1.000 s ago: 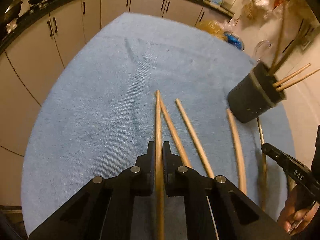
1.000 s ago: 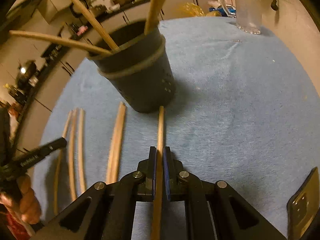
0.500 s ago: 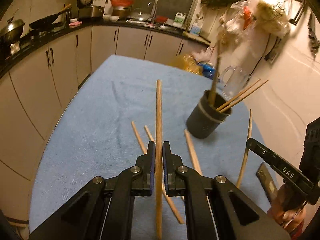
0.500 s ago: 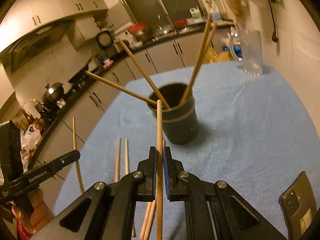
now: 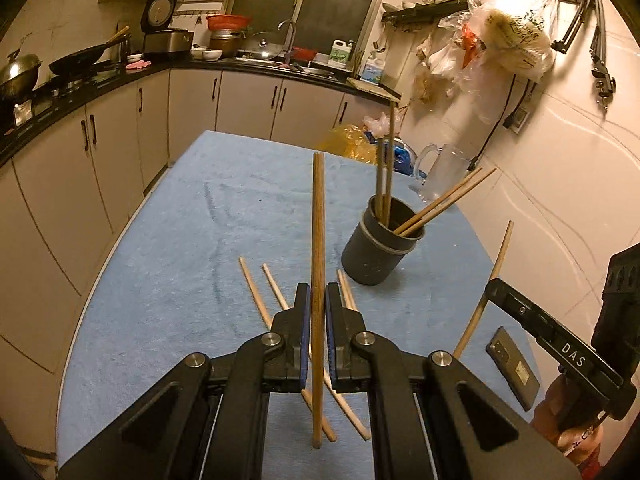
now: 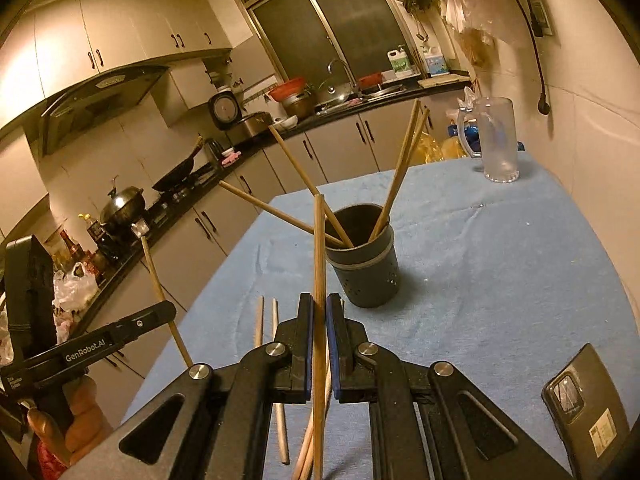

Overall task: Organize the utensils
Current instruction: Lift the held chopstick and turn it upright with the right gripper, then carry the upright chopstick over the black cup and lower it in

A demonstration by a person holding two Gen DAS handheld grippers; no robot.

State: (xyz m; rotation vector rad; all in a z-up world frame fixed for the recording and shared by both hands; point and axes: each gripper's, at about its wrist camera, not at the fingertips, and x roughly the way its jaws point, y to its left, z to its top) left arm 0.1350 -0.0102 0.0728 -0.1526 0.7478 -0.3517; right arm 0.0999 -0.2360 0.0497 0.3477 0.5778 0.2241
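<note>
My left gripper (image 5: 317,300) is shut on a wooden chopstick (image 5: 318,224) and holds it raised above the blue table mat (image 5: 180,264). My right gripper (image 6: 319,308) is shut on another chopstick (image 6: 319,248), also raised, near the dark utensil cup (image 6: 366,268). The cup (image 5: 378,248) stands on the mat and holds several chopsticks. Several loose chopsticks (image 5: 256,294) lie on the mat below my left gripper, also visible in the right wrist view (image 6: 259,320). The right gripper's chopstick (image 5: 486,286) shows at the right of the left wrist view.
A phone (image 6: 586,408) lies on the mat at the near right, also in the left wrist view (image 5: 514,366). A clear pitcher (image 6: 496,140) stands at the mat's far end by the wall. Kitchen cabinets and a counter (image 5: 120,120) lie beyond the table's left edge.
Both grippers have lifted their chopsticks off the mat and pulled up and back. The cup now appears farther away in both views.
</note>
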